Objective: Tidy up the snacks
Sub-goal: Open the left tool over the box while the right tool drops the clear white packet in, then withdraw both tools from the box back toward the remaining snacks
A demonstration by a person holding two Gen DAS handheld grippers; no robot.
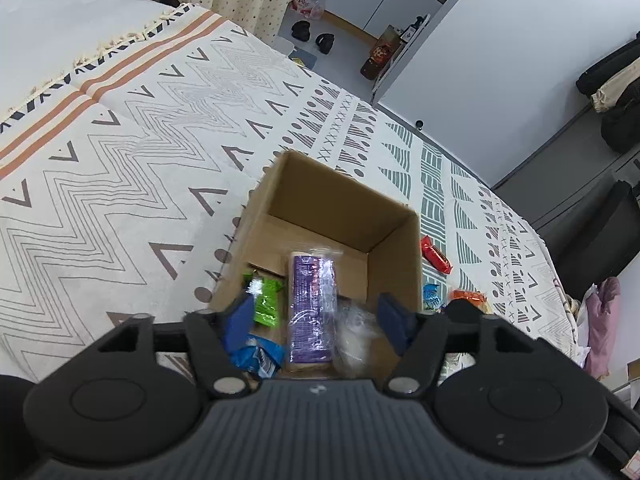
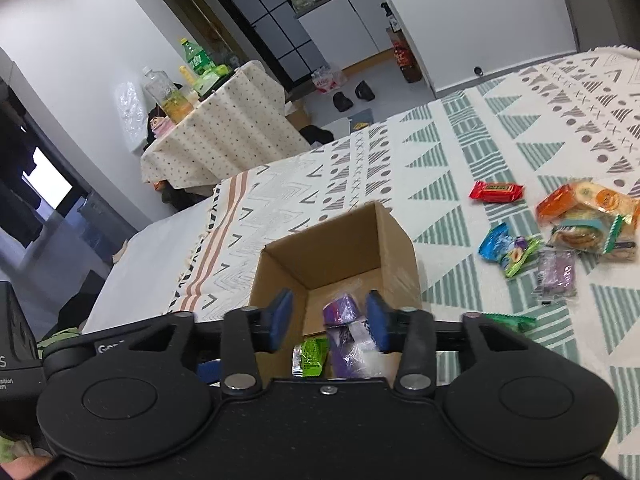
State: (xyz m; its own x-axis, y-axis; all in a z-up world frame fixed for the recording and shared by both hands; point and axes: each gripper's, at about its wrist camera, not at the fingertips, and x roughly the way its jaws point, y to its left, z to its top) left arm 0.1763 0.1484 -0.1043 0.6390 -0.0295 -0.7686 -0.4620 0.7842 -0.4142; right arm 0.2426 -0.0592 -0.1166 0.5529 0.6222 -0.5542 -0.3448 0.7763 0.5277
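An open cardboard box [image 1: 320, 196] [image 2: 340, 240] sits on the patterned bedspread. Inside lie a purple packet [image 1: 312, 308] [image 2: 341, 310], a green packet [image 1: 267, 300] [image 2: 314, 357], a blue packet [image 1: 256, 356] and a clear wrapped one [image 1: 354, 332]. My left gripper [image 1: 316, 320] hovers open over the box's near side with nothing between its blue pads. My right gripper [image 2: 330, 320] is open above the box as well, empty. Loose snacks lie right of the box: a red bar [image 2: 496, 191] [image 1: 436, 255], a blue packet [image 2: 494, 245], orange packets [image 2: 580, 204] and a purple one [image 2: 556, 276].
The bedspread [image 1: 120, 168] stretches wide to the left of the box. A green wrapper [image 2: 510, 320] lies by my right gripper's side. Beyond the bed stand a cloth-covered table [image 2: 224, 128] with bottles, slippers on the floor [image 2: 354, 96] and cabinets.
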